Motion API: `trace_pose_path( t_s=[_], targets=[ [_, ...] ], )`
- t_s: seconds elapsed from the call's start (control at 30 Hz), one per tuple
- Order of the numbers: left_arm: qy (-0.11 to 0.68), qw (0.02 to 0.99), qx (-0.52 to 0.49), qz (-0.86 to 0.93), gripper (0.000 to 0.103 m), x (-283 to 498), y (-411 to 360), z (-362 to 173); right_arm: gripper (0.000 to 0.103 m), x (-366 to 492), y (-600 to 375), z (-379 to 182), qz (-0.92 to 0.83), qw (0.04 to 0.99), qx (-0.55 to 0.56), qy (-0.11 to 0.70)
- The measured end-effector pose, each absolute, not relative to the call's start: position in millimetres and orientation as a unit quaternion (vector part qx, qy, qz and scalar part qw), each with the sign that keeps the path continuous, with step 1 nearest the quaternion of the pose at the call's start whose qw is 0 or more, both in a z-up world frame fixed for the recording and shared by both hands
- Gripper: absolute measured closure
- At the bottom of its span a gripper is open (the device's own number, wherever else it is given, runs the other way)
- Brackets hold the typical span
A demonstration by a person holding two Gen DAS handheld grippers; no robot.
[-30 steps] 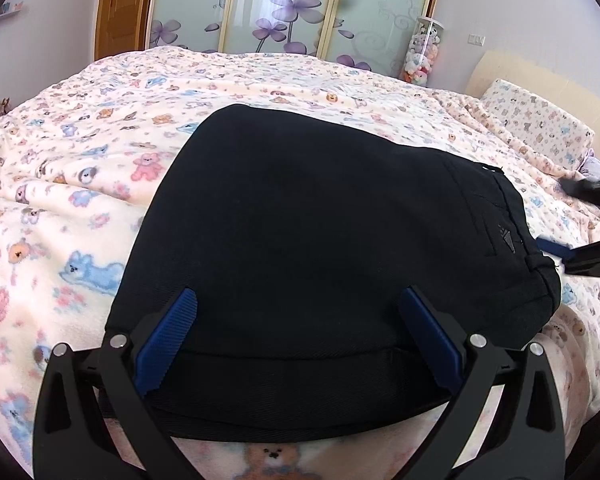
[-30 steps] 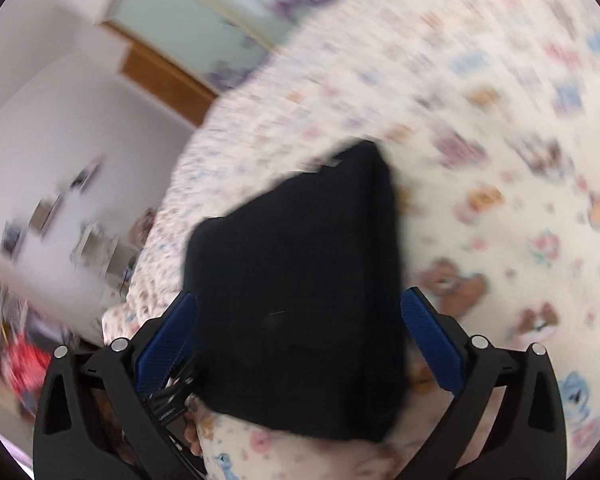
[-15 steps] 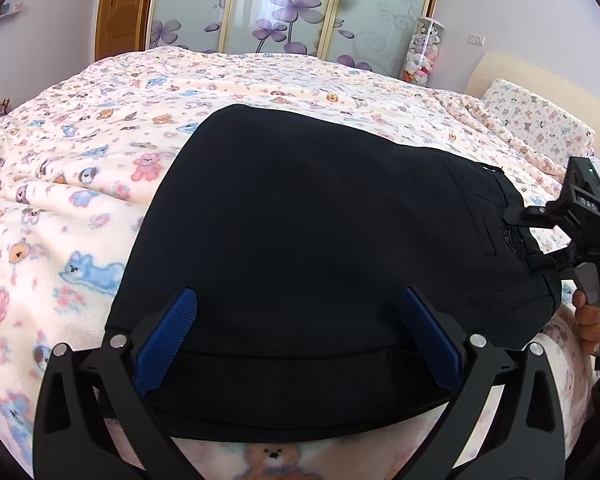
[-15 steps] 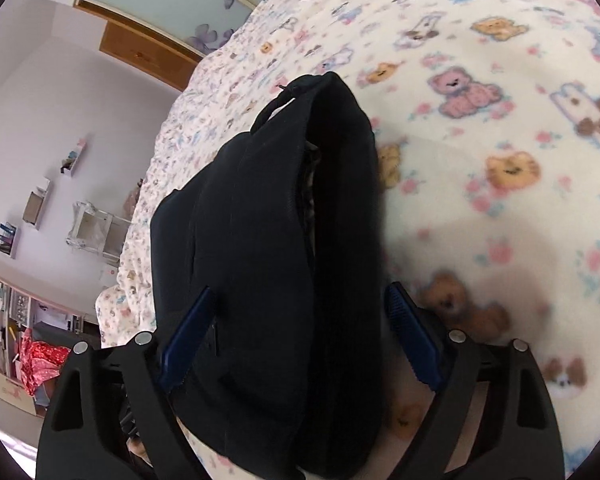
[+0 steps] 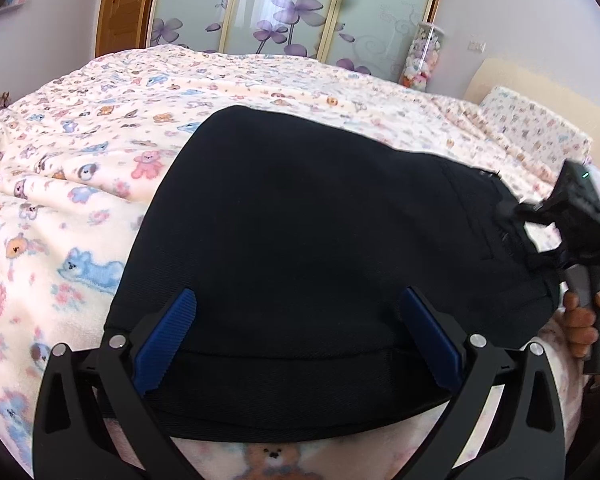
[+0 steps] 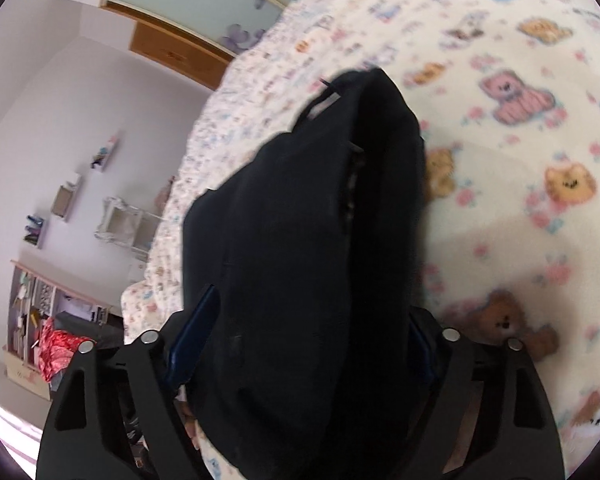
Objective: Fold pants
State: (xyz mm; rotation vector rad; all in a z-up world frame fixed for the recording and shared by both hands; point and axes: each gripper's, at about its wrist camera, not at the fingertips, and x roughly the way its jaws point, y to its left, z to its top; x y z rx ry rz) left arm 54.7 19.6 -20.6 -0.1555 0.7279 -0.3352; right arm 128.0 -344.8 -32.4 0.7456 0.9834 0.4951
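Note:
The black pants (image 5: 320, 240) lie folded in a thick stack on the bear-print blanket (image 5: 60, 184). My left gripper (image 5: 296, 320) is open, its blue pads straddling the stack's near folded edge. My right gripper (image 6: 300, 320) has its jaws around the waistband end of the pants (image 6: 312, 240), the cloth filling the gap between the pads; I cannot tell whether they press on it. In the left wrist view the right gripper (image 5: 540, 240) shows at the stack's right end, held by a hand.
A pillow (image 5: 536, 128) and headboard lie at the far right. Sliding wardrobe doors (image 5: 292, 4) and a jar of plush toys (image 5: 420, 60) stand behind the bed. Wall shelves and a cluttered cabinet (image 6: 36, 312) are beyond the bed's left edge.
My right gripper swung in from the side and moved onto the waistband end, and its jaws have narrowed around the cloth. My left gripper has stayed still and open.

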Motion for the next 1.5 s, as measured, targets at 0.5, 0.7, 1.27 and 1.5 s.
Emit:
trace_pose_path(
  t_s=[0.5, 0.7, 1.27, 1.5],
  targets=[
    [0.397, 0.865, -0.232, -0.201, 0.002, 122.8, 128.6, 36.5, 0.065, 109.4, -350.5, -16.1, 0.318, 0.765, 0.413, 0.378],
    [0.475, 0.835, -0.192, -0.199, 0.004, 169.3, 124.1, 22.8, 0.065, 108.7, -346.2, -13.6, 0.311, 0.77, 0.407, 0.381],
    [0.563, 0.734, -0.263, -0.274, 0.019, 204.7, 114.6, -25.8, 0.065, 110.2, -353.9, -24.8, 0.295, 0.766, 0.413, 0.394],
    [0.551, 0.748, -0.263, -0.259, 0.047, 197.2, 110.0, -19.5, 0.065, 112.4, -358.7, -34.0, 0.275, 0.767, 0.416, 0.404]
  ],
)
